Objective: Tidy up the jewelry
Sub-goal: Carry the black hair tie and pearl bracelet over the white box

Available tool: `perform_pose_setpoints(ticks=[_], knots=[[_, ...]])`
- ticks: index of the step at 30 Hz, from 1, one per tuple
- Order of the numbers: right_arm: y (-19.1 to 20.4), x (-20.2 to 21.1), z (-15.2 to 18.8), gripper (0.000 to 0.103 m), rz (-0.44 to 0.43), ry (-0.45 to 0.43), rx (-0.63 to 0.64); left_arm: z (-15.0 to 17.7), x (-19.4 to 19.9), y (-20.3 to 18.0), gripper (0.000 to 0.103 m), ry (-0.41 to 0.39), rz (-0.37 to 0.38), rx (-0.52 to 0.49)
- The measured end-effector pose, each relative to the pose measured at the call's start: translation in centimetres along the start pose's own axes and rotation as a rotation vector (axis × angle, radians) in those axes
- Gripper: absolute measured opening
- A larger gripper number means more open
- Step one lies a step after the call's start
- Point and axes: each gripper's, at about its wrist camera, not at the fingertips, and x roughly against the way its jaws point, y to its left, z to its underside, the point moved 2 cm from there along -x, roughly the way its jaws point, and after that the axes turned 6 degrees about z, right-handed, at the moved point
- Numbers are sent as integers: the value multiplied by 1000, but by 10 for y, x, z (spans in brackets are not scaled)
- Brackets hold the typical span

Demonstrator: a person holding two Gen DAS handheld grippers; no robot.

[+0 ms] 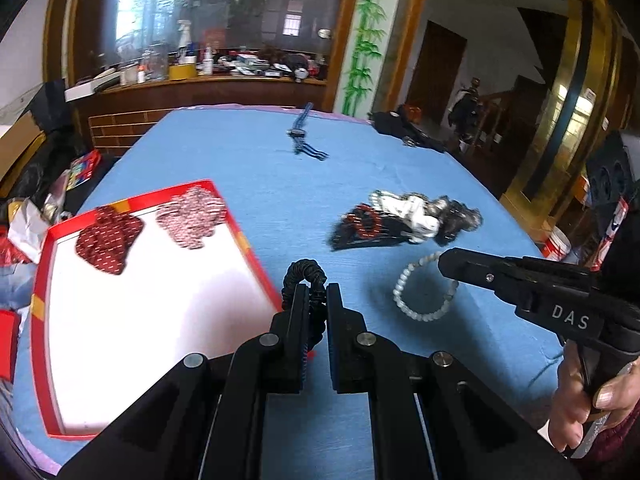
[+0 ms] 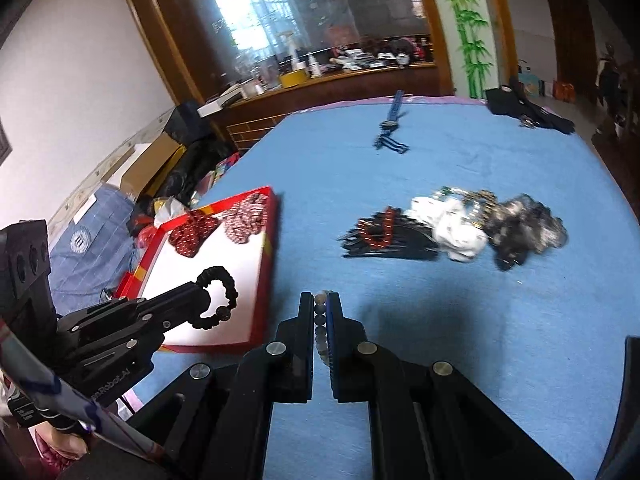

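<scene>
Gripping one black beaded bracelet [image 1: 304,276] between closed jaws, the left gripper [image 1: 318,294] hangs just beside the near right edge of the red tray [image 1: 40,264]; in the right wrist view the bracelet's loop shows over the tray's white floor. The right gripper [image 2: 320,304] is likewise clamped, on one pale beaded bracelet [image 1: 416,300], whose loop dangles above the blue cloth [image 1: 248,160] to the right of the tray; a hand [image 1: 580,404] grips that tool's handle. Inside the tray, at its far end, two woven pieces lie side by side: one dark red piece [image 1: 109,240] on the left and one pinkish piece [image 1: 192,216] touching the far rim. To the right of the tray and well apart from it sits one heap of jewelry [image 1: 408,220], blurred, in which three clumps can be told: a black-and-red one nearest the tray, a white one in the middle, a dark grey one farthest from it. Beyond the tray, toward the far edge of the cloth, lies one blue watch [image 1: 302,136] with its strap stretched out. At the far right corner, farthest from the tray, rests one black bundle [image 1: 404,128].
</scene>
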Motion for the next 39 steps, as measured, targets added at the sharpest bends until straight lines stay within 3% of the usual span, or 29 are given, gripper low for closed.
perform_pose_setpoints(ticks=[23, 39], knots=[[142, -75, -31, 7, -108, 91, 207, 17, 33, 149, 8, -39, -168, 216], [189, -145, -62, 7, -148, 163, 206, 6, 21, 223, 8, 1, -261, 291]])
